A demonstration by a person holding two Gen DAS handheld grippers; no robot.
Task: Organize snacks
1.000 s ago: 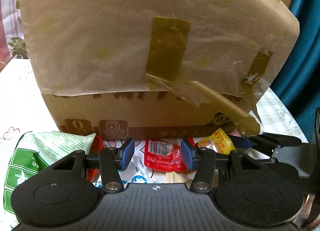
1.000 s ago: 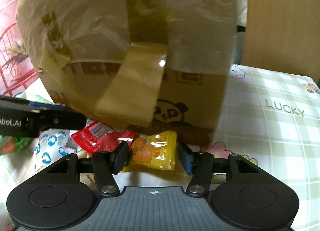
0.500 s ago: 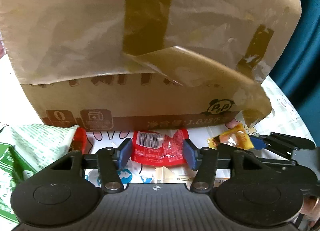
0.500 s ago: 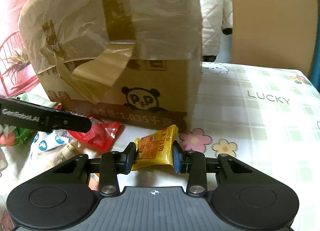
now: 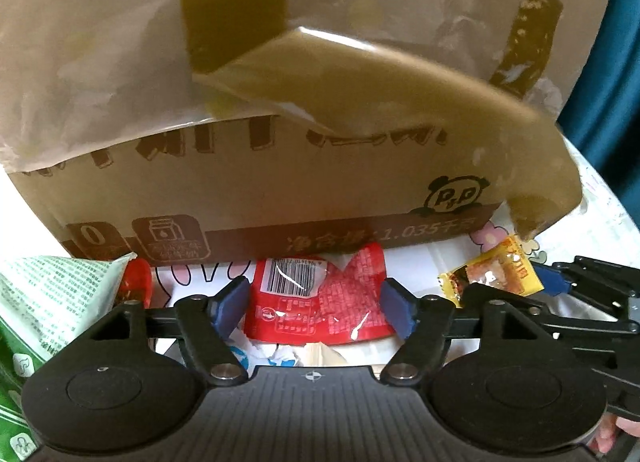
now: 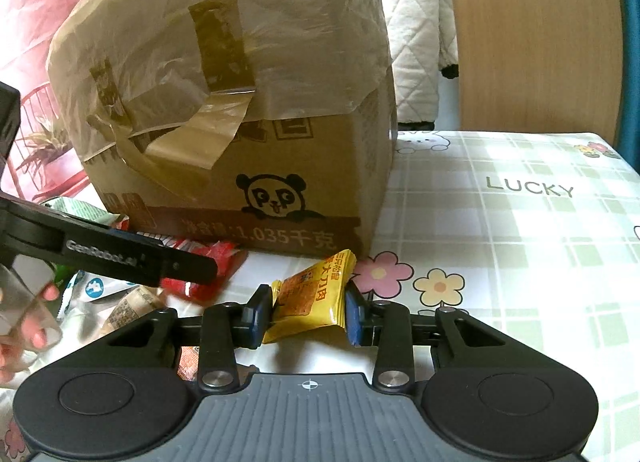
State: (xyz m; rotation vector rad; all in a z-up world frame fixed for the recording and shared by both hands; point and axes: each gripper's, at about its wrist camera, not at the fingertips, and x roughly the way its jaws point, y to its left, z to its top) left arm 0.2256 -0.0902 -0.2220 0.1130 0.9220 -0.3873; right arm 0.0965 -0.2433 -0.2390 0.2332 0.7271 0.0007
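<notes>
A red snack packet (image 5: pixel 316 298) lies on the table against the foot of a taped cardboard box (image 5: pixel 280 190). My left gripper (image 5: pixel 314 304) is open, its blue pads on either side of the packet. My right gripper (image 6: pixel 308 312) is shut on a yellow snack packet (image 6: pixel 314 296), held just above the tablecloth at the box's right corner (image 6: pixel 320 166). The yellow packet (image 5: pixel 496 274) and right fingers (image 5: pixel 576 274) show at the right of the left wrist view. The left gripper's finger (image 6: pixel 140 258) crosses the right wrist view over the red packet (image 6: pixel 208 262).
A green-and-white bag (image 5: pixel 44 302) lies at the left by the box. White and blue wrappers (image 6: pixel 96 290) and other small packets lie under the left gripper. The checked tablecloth (image 6: pixel 520 222) spreads to the right. A wooden panel (image 6: pixel 532 34) stands behind.
My right gripper closed on the yellow packet and drew it back from the box. My left gripper moved in closer, its open pads now flanking the red packet.
</notes>
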